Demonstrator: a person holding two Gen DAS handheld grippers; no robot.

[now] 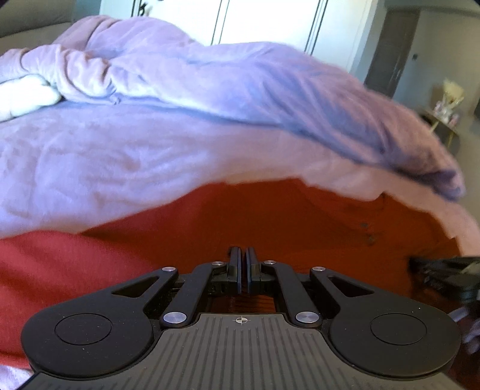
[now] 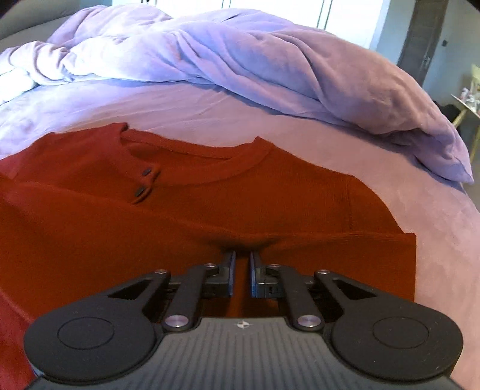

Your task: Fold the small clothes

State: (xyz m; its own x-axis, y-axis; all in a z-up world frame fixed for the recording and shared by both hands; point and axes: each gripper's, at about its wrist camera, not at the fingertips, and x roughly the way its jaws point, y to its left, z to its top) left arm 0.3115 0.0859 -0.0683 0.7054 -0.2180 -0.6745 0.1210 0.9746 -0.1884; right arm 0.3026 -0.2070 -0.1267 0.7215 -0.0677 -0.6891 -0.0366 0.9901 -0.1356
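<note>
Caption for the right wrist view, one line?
Right claw pinches a fold of the rust-red henley shirt spread on the lilac bedspread.

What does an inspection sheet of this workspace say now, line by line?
Surface: bed with lilac sheet.
Job's things: red shirt lying flat, two dark buttons at the neckline.
Clutter: rumpled lilac duvet behind the shirt.
Grippers: left gripper shut, over the shirt; right gripper narrow, pinching a bunched fold of shirt.
Cables: nothing seen.
Surroundings: white wardrobe doors, dark door, side table.
</note>
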